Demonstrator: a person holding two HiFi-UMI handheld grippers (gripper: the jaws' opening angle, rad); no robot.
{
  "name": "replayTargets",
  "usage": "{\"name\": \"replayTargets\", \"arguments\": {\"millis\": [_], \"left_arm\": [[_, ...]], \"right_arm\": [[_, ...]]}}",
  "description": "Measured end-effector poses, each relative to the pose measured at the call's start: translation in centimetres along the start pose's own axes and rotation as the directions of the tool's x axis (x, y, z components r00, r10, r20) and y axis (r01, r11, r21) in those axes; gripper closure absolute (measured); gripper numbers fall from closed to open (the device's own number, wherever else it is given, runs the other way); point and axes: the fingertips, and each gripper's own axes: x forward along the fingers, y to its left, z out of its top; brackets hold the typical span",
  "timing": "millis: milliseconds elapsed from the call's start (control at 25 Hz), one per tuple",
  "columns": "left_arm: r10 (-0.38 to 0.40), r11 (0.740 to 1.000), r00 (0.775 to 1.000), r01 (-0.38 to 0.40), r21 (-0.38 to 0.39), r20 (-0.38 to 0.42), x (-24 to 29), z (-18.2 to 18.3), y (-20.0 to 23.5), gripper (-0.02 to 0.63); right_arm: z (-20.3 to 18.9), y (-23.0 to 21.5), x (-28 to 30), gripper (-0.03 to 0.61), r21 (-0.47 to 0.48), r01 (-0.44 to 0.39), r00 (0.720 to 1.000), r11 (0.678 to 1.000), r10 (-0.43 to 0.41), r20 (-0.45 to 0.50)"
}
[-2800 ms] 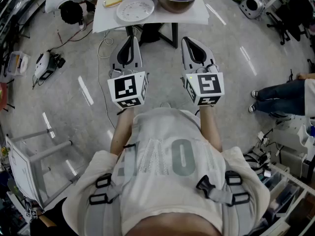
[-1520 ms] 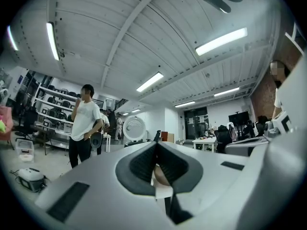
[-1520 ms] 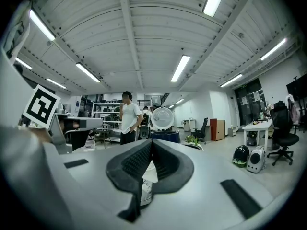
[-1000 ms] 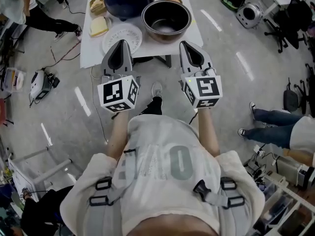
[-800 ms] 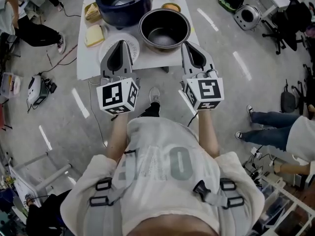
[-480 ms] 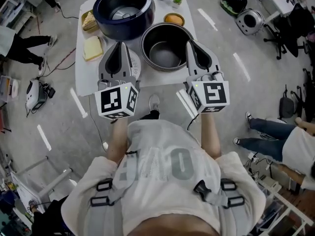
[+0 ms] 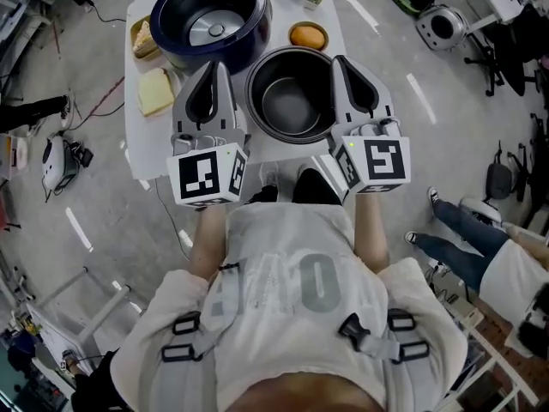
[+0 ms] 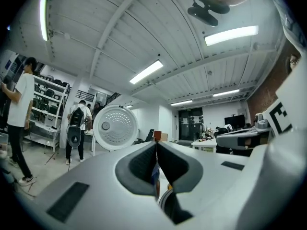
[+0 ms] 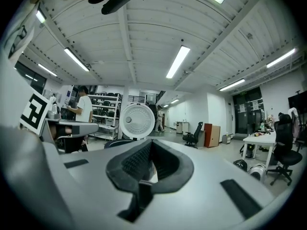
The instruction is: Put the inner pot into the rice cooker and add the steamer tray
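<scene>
Both claws hang level over the near edge of the desk [image 7: 147, 140]. The left claw [image 7: 217, 65] has its jaws pressed together with nothing between them, and the right claw [image 7: 343, 60] is closed and empty too (each claw's own view shows the pads meeting on nothing). The inner pot [image 7: 292, 97] stands on the desk between the two claws, empty and upright, near but apart from each. The dark blue rice cooker [image 7: 210, 20] sits just behind it to the left, its well bare and its white lid [image 8: 115, 127] standing open. The steamer tray does not show in any view; it may lie under the left claw.

The step in hand looks like the approach to the pot, with no grip made yet. The next move calls for both claws to open, drop to the pot's rim on opposite sides and close on it. They would then lift the pot level and carry it over the cooker's well.
</scene>
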Motion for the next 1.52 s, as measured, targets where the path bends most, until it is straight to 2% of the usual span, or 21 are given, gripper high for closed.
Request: {"name": "replayTargets", "arguments": {"millis": [160, 400, 560, 840, 960, 1040, 1080, 1160, 1360, 1520], "left_arm": [[0.016, 1.0, 1.0, -0.016, -0.011, 0.002, 0.9, 0.6, -0.1, 0.592], [0.148, 0.989, 0.989, -0.149, 0.016, 0.024, 0.6, 0.8, 0.1, 0.592], [0.214, 0.976, 0.976, -0.215, 0.03, 0.035, 0.6, 1.3, 0.2, 0.592], [0.276, 0.96, 0.961, -0.276, 0.051, 0.023, 0.3, 1.3, 0.3, 0.591], [0.245, 0.969, 0.969, -0.245, 0.026, 0.016, 0.7, 1.2, 0.0, 0.58], [0.198, 0.98, 0.98, -0.198, -0.015, -0.005, 1.1, 0.7, -0.3, 0.431], [0.182, 0.982, 0.983, -0.182, -0.039, -0.021, 1.3, 0.3, -0.3, 0.395], [0.174, 0.981, 0.983, -0.179, -0.077, -0.06, 1.5, -1.0, 0.0, 0.371], [0.165, 0.973, 0.968, -0.191, -0.131, -0.187, 1.9, -5.7, 0.1, 0.367], [0.102, 0.955, 0.943, -0.182, -0.234, -0.317, 2.0, -10.4, -0.6, 0.367]], "right_arm": [[0.6, -0.6, 2.0, 0.571, 0.011, -0.05, 0.998, 0.999, 0.05, 0.023], [1.5, -0.6, 3.6, 0.571, -0.023, -0.177, 0.982, 0.984, 0.178, 0.061], [2.2, -0.8, 4.2, 0.571, -0.015, -0.231, 0.969, 0.973, 0.231, 0.086], [1.7, -0.5, 4.6, 0.567, -0.034, -0.327, 0.943, 0.944, 0.329, 0.059], [1.1, -0.4, 4.9, 0.405, 0.022, -0.374, 0.927, 0.927, 0.373, 0.043], [0.9, -1.0, 5.1, 0.317, 0.082, -0.378, 0.926, 0.922, 0.376, 0.046], [0.8, -1.4, 5.2, 0.303, 0.113, -0.375, 0.927, 0.92, 0.373, 0.046], [-0.1, -2.5, 5.6, 0.302, 0.162, -0.365, 0.93, 0.917, 0.366, 0.024], [-4.2, -5.3, 6.2, 0.302, 0.227, -0.315, 0.934, 0.922, 0.343, -0.095], [-8.0, -6.4, 6.1, 0.302, 0.264, -0.282, 0.922, 0.922, 0.337, -0.192]]}}
